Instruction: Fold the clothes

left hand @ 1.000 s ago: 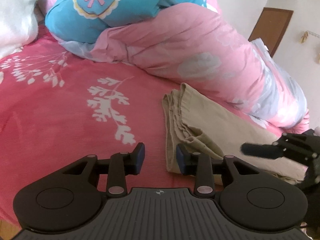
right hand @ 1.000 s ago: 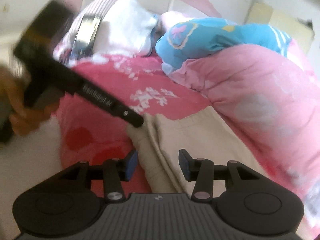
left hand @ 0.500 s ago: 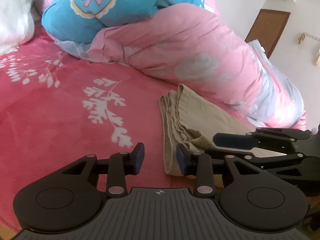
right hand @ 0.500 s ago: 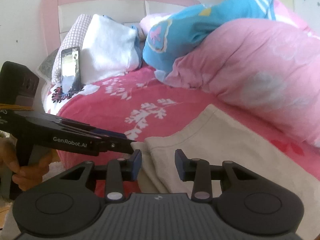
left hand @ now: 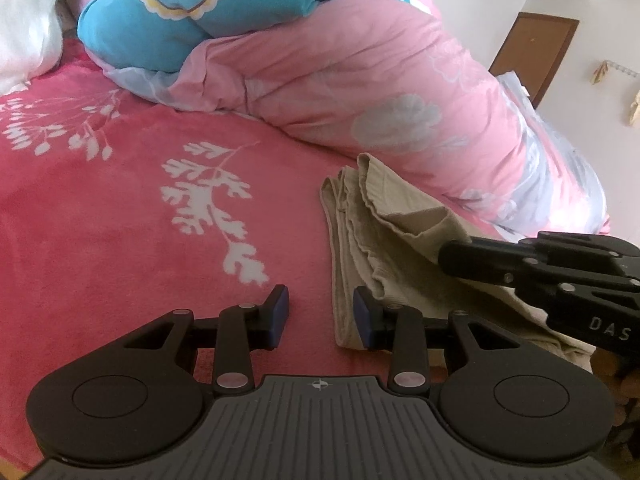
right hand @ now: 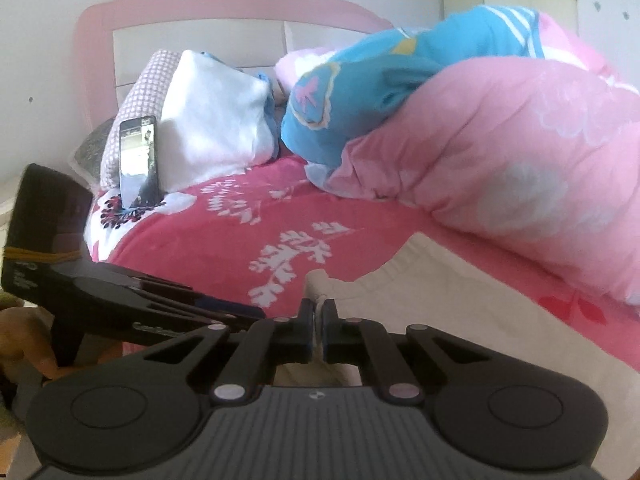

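While the beige garment point(left hand: 384, 240) lies part-folded on the pink bed point(left hand: 120, 208), close against the rumpled pink quilt point(left hand: 360, 92), the right hand-held gripper point(right hand: 319, 330) is clenched on a pinch of its cloth at the near corner, a sliver of fabric showing between the closed jaws. The left hand-held gripper point(left hand: 321, 314) stands released beside the garment's long edge, its right finger point(left hand: 366, 318) just over the edge and its left finger point(left hand: 278, 312) above bare bedcover; nothing is between the pads. Judging by the stacked layers and doubled hem visible at the far end, at least one fold looks done already, and the garment now forms a long narrow strip. What seems left is bringing one end over the other and smoothing it flat, with the left side yet to take its hold. Several things stay unclear: what kind of garment it is, how many layers it has, and where its near end finishes, since the gripper bodies cover that part in both views. The person's hand point(right hand: 24, 344) shows only as a blurred patch at the left edge of the right wrist view. A phone point(right hand: 140, 160) leans on the pillows point(right hand: 208, 120) near the headboard, well away from the work.
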A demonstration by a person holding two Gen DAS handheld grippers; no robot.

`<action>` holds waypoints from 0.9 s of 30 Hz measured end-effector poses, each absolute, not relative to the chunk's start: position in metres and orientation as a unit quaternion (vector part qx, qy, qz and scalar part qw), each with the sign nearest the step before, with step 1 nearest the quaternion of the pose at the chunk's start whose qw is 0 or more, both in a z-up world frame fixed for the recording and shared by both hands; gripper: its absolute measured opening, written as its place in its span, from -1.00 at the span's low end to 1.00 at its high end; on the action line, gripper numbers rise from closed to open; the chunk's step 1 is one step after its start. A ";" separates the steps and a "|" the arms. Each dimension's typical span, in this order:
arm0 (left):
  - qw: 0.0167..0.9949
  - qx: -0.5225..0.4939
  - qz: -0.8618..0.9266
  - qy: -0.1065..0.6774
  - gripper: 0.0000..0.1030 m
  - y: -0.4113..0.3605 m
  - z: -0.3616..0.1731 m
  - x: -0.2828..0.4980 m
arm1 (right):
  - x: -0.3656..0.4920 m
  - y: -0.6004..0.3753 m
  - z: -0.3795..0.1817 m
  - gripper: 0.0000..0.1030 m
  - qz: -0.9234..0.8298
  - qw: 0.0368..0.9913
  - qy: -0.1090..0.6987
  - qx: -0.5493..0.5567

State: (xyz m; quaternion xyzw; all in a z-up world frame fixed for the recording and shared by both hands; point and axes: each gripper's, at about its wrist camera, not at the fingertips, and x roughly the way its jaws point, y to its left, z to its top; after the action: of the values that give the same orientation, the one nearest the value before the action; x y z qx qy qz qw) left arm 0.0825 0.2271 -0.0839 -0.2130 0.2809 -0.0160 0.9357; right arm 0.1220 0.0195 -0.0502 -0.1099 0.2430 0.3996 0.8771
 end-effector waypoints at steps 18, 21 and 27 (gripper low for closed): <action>0.935 -0.219 -0.003 0.277 -0.29 0.231 -0.079 0.076 | 0.110 0.033 -0.071 -0.64 0.403 0.869 0.252 -0.135; 0.938 -0.219 0.017 0.268 -0.28 0.235 -0.072 0.067 | 0.104 0.027 -0.066 -0.27 0.417 0.866 0.251 -0.118; 0.949 -0.229 0.036 0.213 -0.28 0.238 -0.045 0.051 | 0.095 0.004 -0.046 -0.27 0.425 0.872 0.230 -0.072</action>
State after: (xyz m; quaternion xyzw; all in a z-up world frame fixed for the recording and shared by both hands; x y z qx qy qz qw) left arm 0.0509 0.2384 -0.0446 -0.2285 0.2131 0.0356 0.9493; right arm 0.0952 0.0039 -0.0457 -0.0723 0.2301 0.4249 0.8725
